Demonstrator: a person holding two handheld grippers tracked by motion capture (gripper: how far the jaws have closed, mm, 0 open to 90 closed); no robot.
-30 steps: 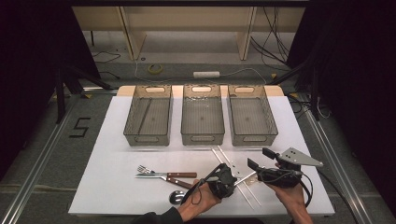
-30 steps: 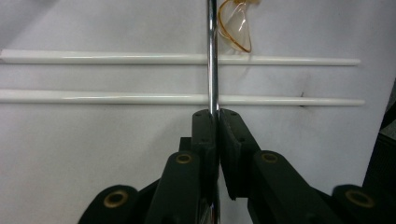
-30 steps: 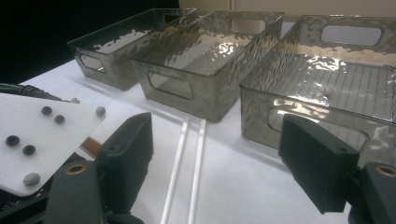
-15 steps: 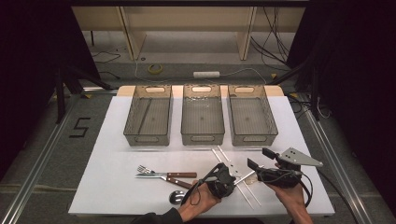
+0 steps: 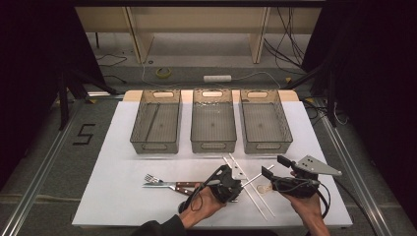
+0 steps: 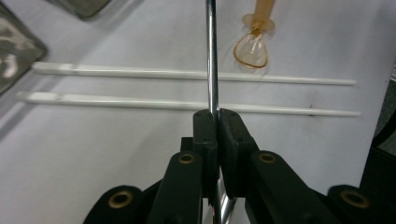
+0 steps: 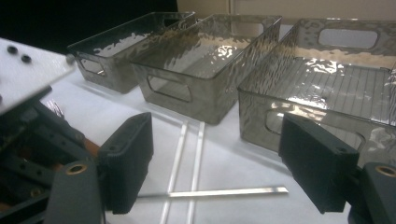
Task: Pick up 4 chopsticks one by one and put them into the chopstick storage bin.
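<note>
You are pinching a thin metal rod (image 6: 212, 56) in the left gripper (image 6: 215, 122), jaws pressed together on it at 6 o'clock of the table (image 5: 118, 162); the rod is crossing two white chopsticks (image 6: 187, 74) and risks dragging them. Right gripper (image 7: 215, 163) is hanging spread, holding nothing. Three bins (image 5: 213, 127) at 12 o'clock are looking empty.

Left claw (image 6: 217, 122) clamped on thin shiny metal rod (image 6: 211, 51), rod running straight up frame. Beyond it two white chopsticks (image 6: 187, 74) lie parallel across white counter (image 6: 93, 154), rod crossing over both. Clear amber spoon (image 6: 252, 46) just past them.
</note>
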